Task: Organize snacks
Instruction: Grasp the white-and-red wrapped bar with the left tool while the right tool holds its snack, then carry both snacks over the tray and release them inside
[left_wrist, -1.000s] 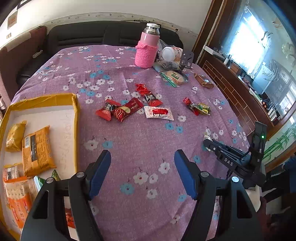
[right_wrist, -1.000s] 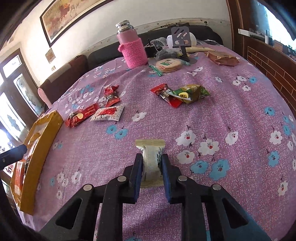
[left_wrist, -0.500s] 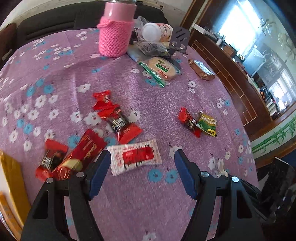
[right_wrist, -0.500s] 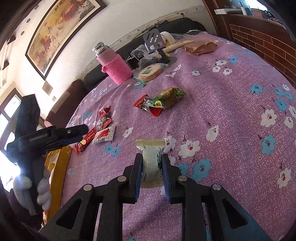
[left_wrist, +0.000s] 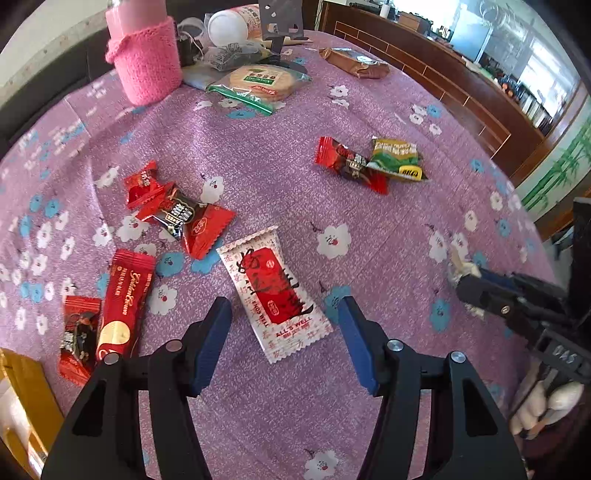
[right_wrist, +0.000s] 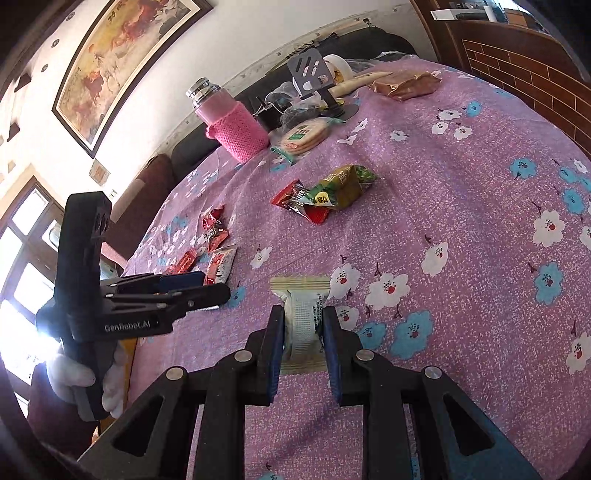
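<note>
Left gripper (left_wrist: 284, 336) descended, jaws closing astride white-red packet (left_wrist: 275, 291), ungripped | right gripper (right_wrist: 303, 345) clenched cream packet (right_wrist: 301, 317) | risk: foil could skid aside

red snacks (left_wrist: 177, 216): 5 | white snack (left_wrist: 275, 291): 1 | green snack (left_wrist: 397, 158): 1 | pink bottle (left_wrist: 146, 64): 1

Bare tablecloth (left_wrist: 388, 240) (mid-table) lies open between the scattered red wrappers (left_wrist: 177, 214).

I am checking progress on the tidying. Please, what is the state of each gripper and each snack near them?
Left gripper: jaws just closing, astride the white snack, not pressing it.
White snack: flat on the cloth, sealed.
Right gripper: shut on the cream snack.
Cream snack: clamped between the jaws.
Green snack: lying on the cloth.
</note>
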